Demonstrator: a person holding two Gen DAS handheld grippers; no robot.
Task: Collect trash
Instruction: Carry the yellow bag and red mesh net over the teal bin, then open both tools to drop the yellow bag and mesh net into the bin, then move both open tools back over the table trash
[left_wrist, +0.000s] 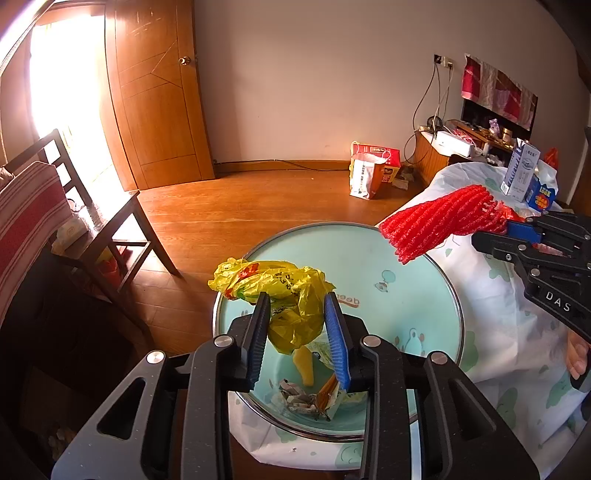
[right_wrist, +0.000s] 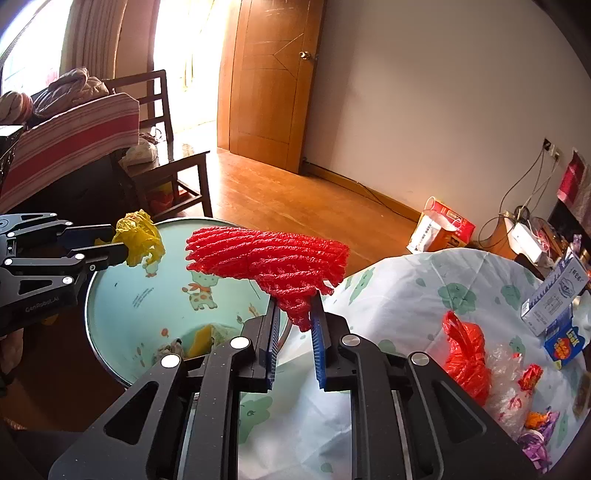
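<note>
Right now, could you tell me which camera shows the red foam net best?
The right wrist view: the red foam net fills mid-frame, its narrow end clamped in the jaws. The left wrist view shows it sideways near the right edge.

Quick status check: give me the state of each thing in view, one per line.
Left hand-held gripper: shut on yellow plastic bag, over the bin.
Right hand-held gripper: shut on red foam net, at the bin's rim.
Bin: open, some trash at the bottom.
Door: open.
Red plastic bag: lying on the table, uncollected.

A lived-in home: wooden door (left_wrist: 159, 92), chair (right_wrist: 162, 147), cloth-covered table (right_wrist: 406, 295), plank floor (left_wrist: 240, 206).
</note>
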